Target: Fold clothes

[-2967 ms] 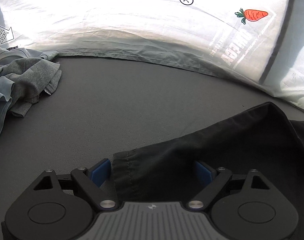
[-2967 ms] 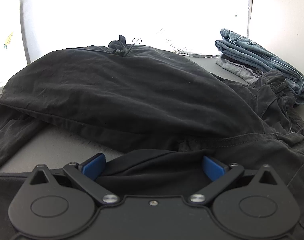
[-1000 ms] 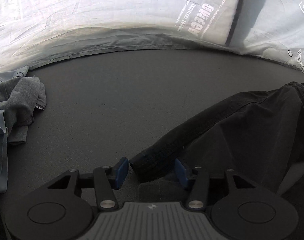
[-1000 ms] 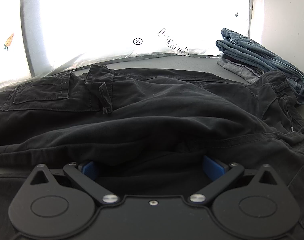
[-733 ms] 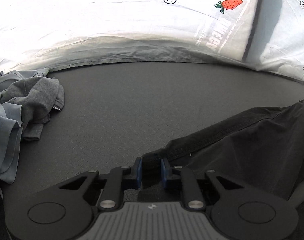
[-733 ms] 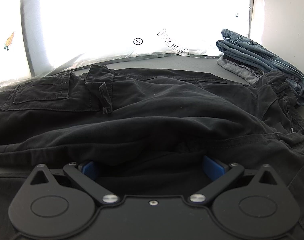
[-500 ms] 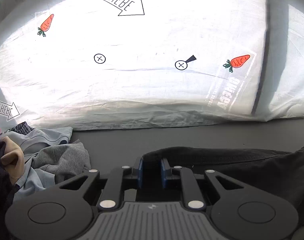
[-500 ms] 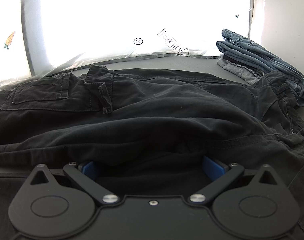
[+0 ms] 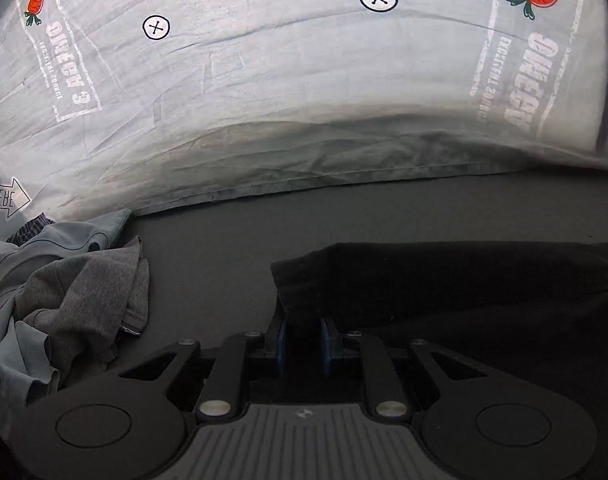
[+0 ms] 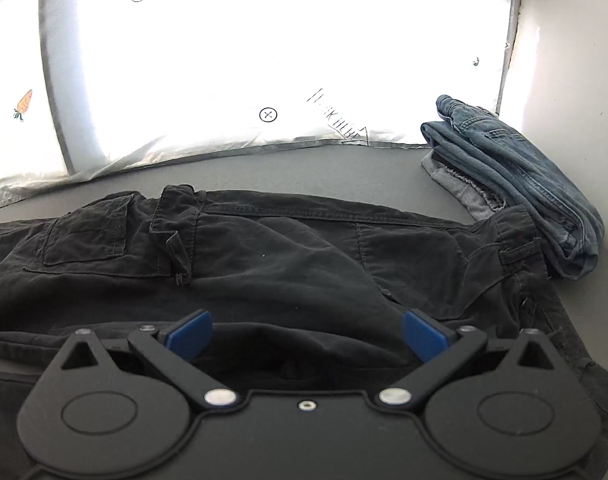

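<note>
We pinch a corner of the black pants tight in our left gripper. Our right gripper is wide open above the pants, which lie spread on the gray table, touching folded blue jeans. A pile of gray clothes sits on the left.

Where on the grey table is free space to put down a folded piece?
One bare patch of the table lies between the grey clothes heap, the black trousers and the white backdrop sheet. Another strip runs behind the trousers, left of the folded jeans. The right corner by the jeans is crowded.
</note>
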Motion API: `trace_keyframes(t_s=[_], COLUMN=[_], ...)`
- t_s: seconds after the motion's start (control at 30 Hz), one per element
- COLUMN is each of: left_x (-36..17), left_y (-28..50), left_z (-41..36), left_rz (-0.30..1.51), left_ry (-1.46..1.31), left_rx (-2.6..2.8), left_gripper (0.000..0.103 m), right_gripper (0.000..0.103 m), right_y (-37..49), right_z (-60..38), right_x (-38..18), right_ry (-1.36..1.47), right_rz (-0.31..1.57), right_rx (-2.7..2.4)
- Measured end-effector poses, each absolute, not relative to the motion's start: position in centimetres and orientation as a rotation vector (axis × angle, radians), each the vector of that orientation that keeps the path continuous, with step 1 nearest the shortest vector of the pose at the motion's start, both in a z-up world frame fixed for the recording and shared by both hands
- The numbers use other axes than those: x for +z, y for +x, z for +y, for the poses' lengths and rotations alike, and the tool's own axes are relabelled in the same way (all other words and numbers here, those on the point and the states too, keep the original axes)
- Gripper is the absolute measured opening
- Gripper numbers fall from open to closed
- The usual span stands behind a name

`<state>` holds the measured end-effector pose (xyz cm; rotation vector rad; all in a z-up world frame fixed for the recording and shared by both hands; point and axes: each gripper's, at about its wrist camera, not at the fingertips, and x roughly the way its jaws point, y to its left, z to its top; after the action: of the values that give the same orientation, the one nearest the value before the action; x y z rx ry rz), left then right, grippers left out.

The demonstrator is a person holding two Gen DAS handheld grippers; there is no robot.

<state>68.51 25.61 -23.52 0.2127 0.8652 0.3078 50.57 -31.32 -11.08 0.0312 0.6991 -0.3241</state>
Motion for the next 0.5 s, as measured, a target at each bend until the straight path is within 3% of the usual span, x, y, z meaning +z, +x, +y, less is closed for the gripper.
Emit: trace_keyframes(t_s=[0.07,0.2,0.37,0.47,0.5], left_x=[-23.5,-23.5,-23.8,-23.0,-22.4], left_y=[68.5,68.5,68.8,68.7,68.6], left_z=[25.8,25.7,24.7,24.6,24.7], left_rz=[0.871,0.88,0.877,0.872,0.863], left_ry=[0.221,0.234,0.272,0.249,0.237], left_rx=[0.299,0.299,0.35,0.396,0.412], left_gripper=[0.019,0.019,0.019,0.018,0.016], right_gripper=[0.102,0.081,0.08,0.031,0.028], right_y=[51.7,55.4,59.2,60.7,60.7], right_z=[-34.6,-42.4,-49.2,-50.2,-49.7], right_x=[-10.2,-10.0,-12.3,-13.9,-13.7], right_ry=[0.009,-0.015,0.133,0.139,0.097], right_rz=[0.679,0.691,0.804,0.865,0.844], right_rx=[-0.407,-0.578,-0.567,-0.521,-0.511])
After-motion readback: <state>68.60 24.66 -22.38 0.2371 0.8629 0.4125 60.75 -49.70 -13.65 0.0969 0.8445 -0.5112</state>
